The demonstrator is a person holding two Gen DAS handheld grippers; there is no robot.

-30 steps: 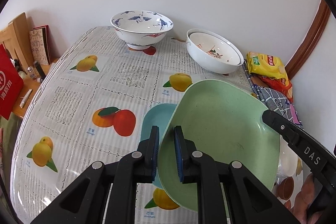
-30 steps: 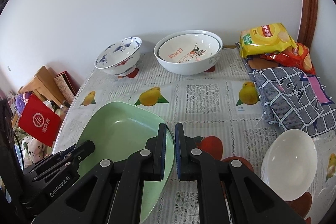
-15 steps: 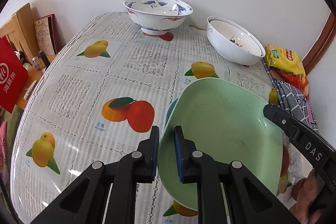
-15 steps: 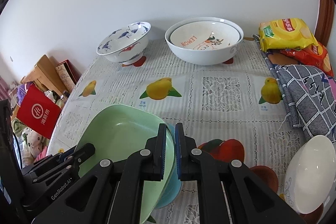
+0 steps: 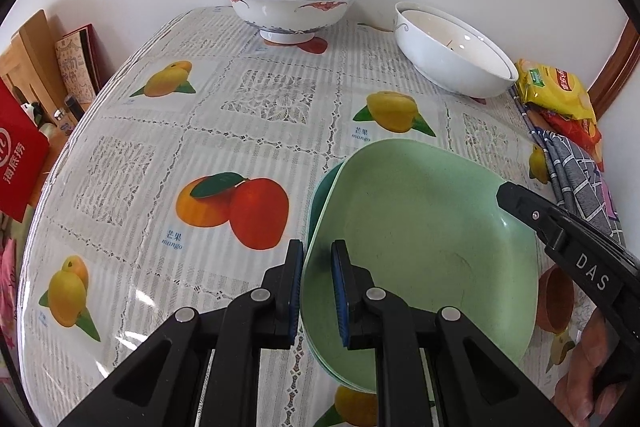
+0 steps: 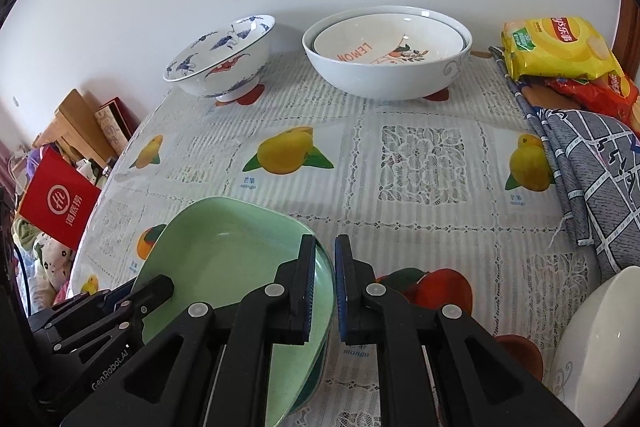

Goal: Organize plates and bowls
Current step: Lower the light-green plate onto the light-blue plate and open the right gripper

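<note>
A green plate (image 5: 420, 235), squarish with rounded corners, is held above a teal plate (image 5: 322, 187) that lies on the surface (image 5: 248, 115). The left hand-held gripper (image 5: 317, 291) pinches the green plate's near-left rim, jaws narrow. The right hand-held gripper (image 6: 322, 291) pinches the opposite rim, jaws also narrow. Only a thin edge of the teal plate shows beneath the green one, at its left side in the left wrist view.

The green plate faces hollow side up. It tilts slightly, and whether it already touches the teal plate cannot be told. It has no clear long axis; one rounded corner points toward the far bowls.

Risks, as a judgement: the green plate looks shifted off the teal one, so it could settle crooked instead of nesting. Letting go on one side first could drop that edge and knock the teal plate along the slick cloth. The thin rim grips could slip if the plate tilts further. A white bowl (image 6: 596, 347) sits near the right gripper and could be bumped.
</note>
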